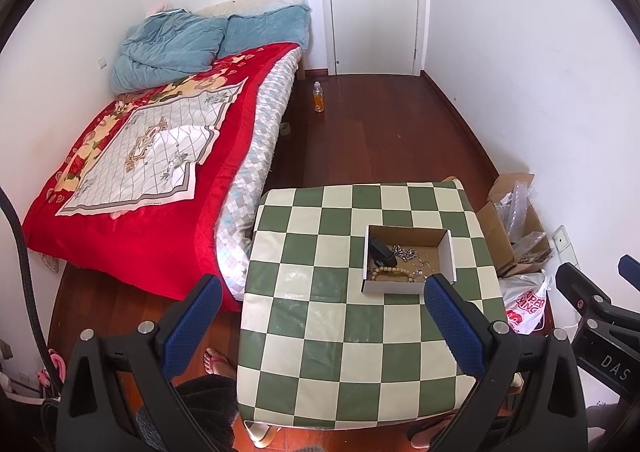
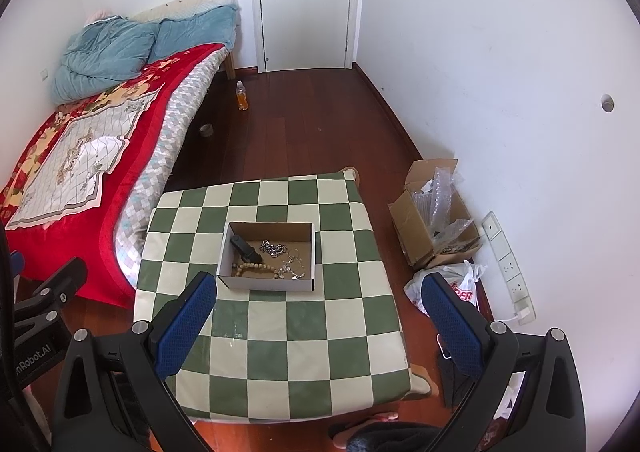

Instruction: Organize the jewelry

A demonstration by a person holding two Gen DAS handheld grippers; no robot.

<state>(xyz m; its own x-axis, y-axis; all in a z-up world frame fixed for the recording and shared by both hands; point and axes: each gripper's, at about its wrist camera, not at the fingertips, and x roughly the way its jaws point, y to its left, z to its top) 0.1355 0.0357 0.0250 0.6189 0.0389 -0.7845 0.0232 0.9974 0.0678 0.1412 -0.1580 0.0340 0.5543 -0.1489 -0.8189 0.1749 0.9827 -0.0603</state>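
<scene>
A small open cardboard box (image 1: 447, 250) (image 2: 224, 252) sits on a green-and-cream checkered table (image 1: 320, 332) (image 2: 280, 352). Inside lie a black clip-like item (image 1: 382, 252) (image 2: 245, 246), a silver chain (image 1: 405, 252) (image 2: 273, 248), a wooden bead bracelet (image 1: 390, 272) (image 2: 256, 268) and small silver pieces (image 2: 294, 270). My left gripper (image 1: 322, 288) is open above the table's near side, its right finger just in front of the box. My right gripper (image 2: 318, 288) is open too, above the table in front of the box. Neither holds anything.
A bed with a red quilt (image 1: 140, 179) (image 2: 60, 155) stands left of the table. A bottle (image 1: 319, 96) (image 2: 241, 95) stands on the wooden floor. A carton of bubble wrap (image 2: 434, 211) and a plastic bag (image 2: 456, 286) lie right, by the wall. Feet in sandals show below.
</scene>
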